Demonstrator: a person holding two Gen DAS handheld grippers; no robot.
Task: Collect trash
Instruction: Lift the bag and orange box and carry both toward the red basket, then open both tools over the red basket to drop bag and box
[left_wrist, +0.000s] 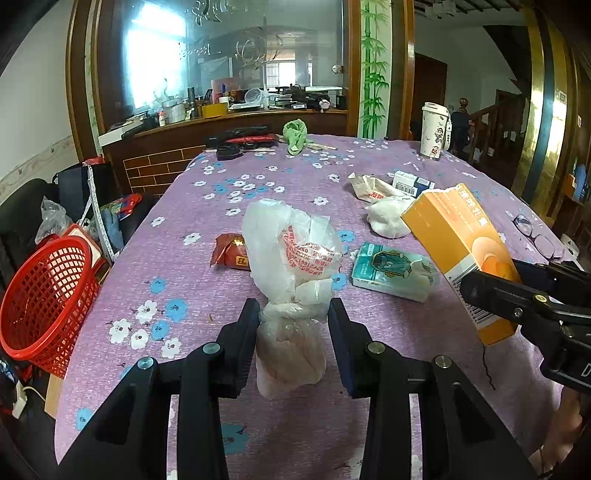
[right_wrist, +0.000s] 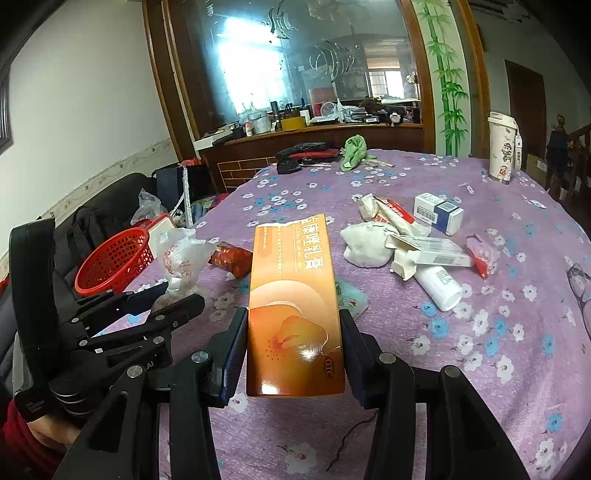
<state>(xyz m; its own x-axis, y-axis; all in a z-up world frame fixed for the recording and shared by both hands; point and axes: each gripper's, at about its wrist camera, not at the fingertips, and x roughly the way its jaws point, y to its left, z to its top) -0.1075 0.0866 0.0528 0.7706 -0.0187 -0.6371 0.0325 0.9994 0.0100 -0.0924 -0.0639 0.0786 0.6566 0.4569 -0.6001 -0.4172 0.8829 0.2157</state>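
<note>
My left gripper (left_wrist: 293, 314) is shut on a knotted clear plastic bag (left_wrist: 291, 254) with red print, holding it just over the purple flowered tablecloth (left_wrist: 184, 295). The bag's knot sits between the pads, and its full lower part hangs below them. My right gripper (right_wrist: 293, 325) is shut on an orange medicine box (right_wrist: 293, 306) with a torn top, held above the table. The same box (left_wrist: 458, 251) shows at the right of the left wrist view. A red mesh basket (left_wrist: 44, 302) stands tilted off the table's left edge, also seen as the basket (right_wrist: 114, 258) in the right wrist view.
On the cloth lie a red snack wrapper (left_wrist: 231, 253), a teal tissue pack (left_wrist: 391, 271), a white wad (right_wrist: 364, 245), torn packaging and a white tube (right_wrist: 437, 284), a blue-white box (right_wrist: 437, 212), glasses (left_wrist: 535, 236), a green cloth (left_wrist: 295, 134) and a tall cup (right_wrist: 502, 147).
</note>
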